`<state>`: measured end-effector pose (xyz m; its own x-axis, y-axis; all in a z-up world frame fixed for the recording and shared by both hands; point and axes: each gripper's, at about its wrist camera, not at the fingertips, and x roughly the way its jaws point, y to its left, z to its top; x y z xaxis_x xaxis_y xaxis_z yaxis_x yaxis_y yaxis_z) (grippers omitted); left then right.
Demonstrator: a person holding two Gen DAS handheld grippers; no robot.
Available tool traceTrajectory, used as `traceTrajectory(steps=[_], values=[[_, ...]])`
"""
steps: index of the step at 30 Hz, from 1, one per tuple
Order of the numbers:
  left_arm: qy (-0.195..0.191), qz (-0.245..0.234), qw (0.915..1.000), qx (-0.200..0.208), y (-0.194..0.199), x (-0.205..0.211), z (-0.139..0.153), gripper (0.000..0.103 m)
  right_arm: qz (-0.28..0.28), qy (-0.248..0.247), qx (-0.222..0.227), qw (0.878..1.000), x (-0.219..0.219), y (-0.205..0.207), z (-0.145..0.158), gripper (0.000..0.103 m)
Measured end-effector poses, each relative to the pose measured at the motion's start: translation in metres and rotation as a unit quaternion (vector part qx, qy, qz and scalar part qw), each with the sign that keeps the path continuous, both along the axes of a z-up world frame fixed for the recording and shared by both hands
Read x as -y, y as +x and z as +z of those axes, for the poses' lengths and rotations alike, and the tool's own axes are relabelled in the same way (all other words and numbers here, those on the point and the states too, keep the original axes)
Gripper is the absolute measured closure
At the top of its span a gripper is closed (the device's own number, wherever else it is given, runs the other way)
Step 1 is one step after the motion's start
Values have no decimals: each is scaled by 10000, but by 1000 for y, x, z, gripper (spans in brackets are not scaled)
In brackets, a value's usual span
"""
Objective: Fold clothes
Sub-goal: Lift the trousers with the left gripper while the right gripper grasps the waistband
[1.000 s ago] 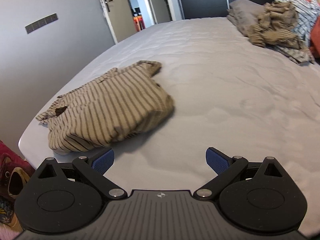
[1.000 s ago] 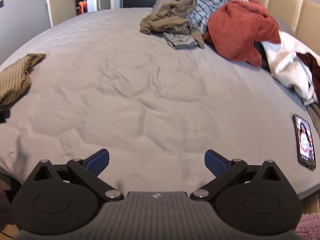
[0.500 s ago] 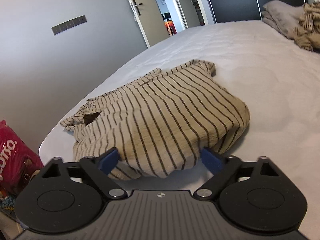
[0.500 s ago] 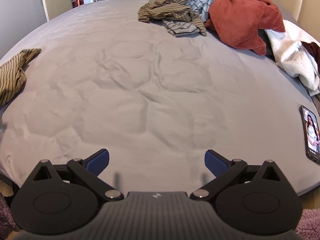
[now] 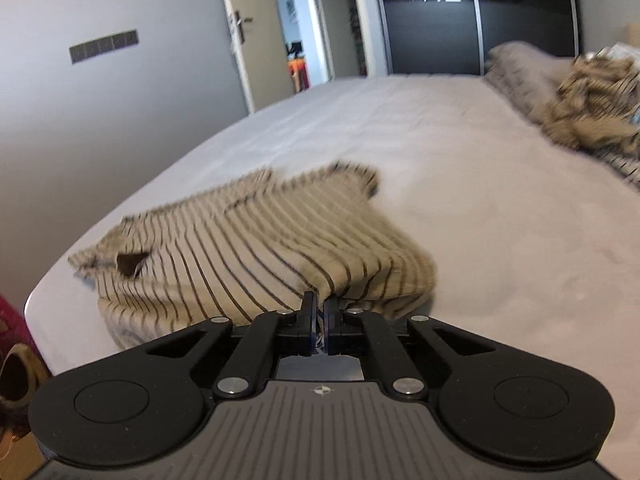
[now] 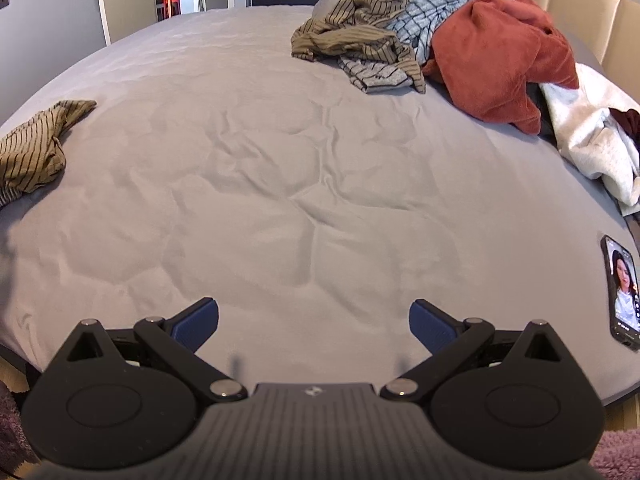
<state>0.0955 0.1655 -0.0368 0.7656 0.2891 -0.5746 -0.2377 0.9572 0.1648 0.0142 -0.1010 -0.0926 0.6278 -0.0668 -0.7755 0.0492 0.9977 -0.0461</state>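
Observation:
A beige striped garment point(image 5: 256, 248) lies roughly folded near the left front corner of the bed point(image 5: 480, 208). My left gripper point(image 5: 319, 312) is shut on its near edge, with the cloth pinched between the blue pads. The same garment shows at the left edge of the right wrist view point(image 6: 32, 152). My right gripper point(image 6: 314, 320) is open and empty, low over the bare sheet near the bed's front edge point(image 6: 280, 208).
A pile of unfolded clothes sits at the far right: a striped olive piece point(image 6: 352, 44), a rust-red one point(image 6: 500, 52), a white one point(image 6: 592, 140). A phone point(image 6: 622, 292) lies at the bed's right edge. A wall and an open door point(image 5: 240, 60) stand left.
My left gripper moved up to the striped garment and closed on its near edge. My right gripper stayed open and barely shifted over the sheet.

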Motion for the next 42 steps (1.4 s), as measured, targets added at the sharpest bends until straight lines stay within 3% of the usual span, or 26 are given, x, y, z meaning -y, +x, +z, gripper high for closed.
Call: traceTrajectory(steps=[7, 12, 16, 20, 23, 28, 34, 36, 38, 42], values=[[-334, -650, 9964, 420, -30, 29, 72, 103, -13, 142, 348, 9993, 9, -18, 21, 0], [-589, -1500, 9849, 634, -51, 75, 132, 103, 120, 360, 695, 9969, 12, -36, 44, 1], [-734, -2311, 9673, 743, -65, 123, 179, 103, 302, 383, 913, 9946, 14, -49, 59, 1], [-871, -3099, 9430, 847, -78, 171, 225, 103, 500, 556, 1034, 9918, 21, -59, 76, 2], [-954, -3516, 9268, 913, -78, 186, 243, 103, 682, 571, 1163, 9892, 27, -63, 94, 2], [-1147, -4010, 9014, 1165, -94, 211, 287, 103, 879, 469, 1369, 9856, 46, -62, 132, 12], [-1244, -4243, 8834, 1552, -113, 219, 324, 103, 1424, -68, 1547, 9776, 70, -43, 164, 12], [-1266, -4173, 8858, 1585, -108, 220, 330, 103, 1651, -58, 1444, 9756, 75, -31, 168, 16], [-1318, -4014, 8934, 1526, -95, 213, 327, 103, 1808, 120, 1235, 9757, 80, -19, 169, 54], [-1303, -3605, 9145, 1295, -69, 190, 311, 103, 2005, 377, 954, 9743, 84, -3, 170, 70]])
